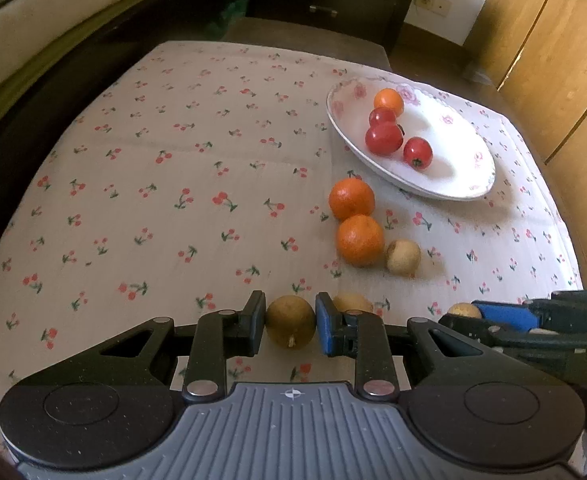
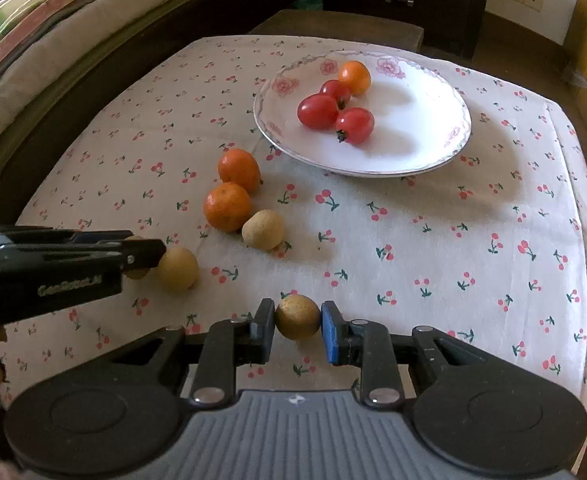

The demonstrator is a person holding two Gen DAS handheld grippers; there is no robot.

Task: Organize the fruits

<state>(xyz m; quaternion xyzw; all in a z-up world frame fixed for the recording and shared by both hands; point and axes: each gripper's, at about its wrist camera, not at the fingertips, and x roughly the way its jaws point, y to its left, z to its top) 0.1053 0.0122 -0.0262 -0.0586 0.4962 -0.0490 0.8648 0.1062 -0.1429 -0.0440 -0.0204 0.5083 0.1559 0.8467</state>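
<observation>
Both sets of jaws are gripping: the left gripper [image 1: 290, 326] is clamping a brown longan [image 1: 290, 322] between its pads, and the right gripper [image 2: 298, 322] is squeezing a paler longan [image 2: 297, 317] the same way. Using the flowered plate [image 2: 449, 148] as the landmark: it is sitting toward the far side of the cherry-print cloth [image 2: 413, 240], already holding three red cherry tomatoes [image 2: 318, 111] and one small orange one [image 2: 354, 77]. Two mandarins [image 2: 227, 207] are lying touching each other on the cloth, nearer than the plate, with a loose longan [image 2: 263, 229] just beside the closer one. Another loose longan [image 2: 178, 269] is sitting close to the left gripper's tip. Judging by the task, the step in hand is carrying both longans over to their spot; doing it well probably means lifting clear of the cloth before travelling, keeping the squeeze light so the thin shells are not cracking, and not knocking the mandarins on the way. The right wrist view is showing that fourth longan in full, while in the left wrist view it is mostly hiding behind a finger; the left view alone is showing the stem nub on its held fruit.
</observation>
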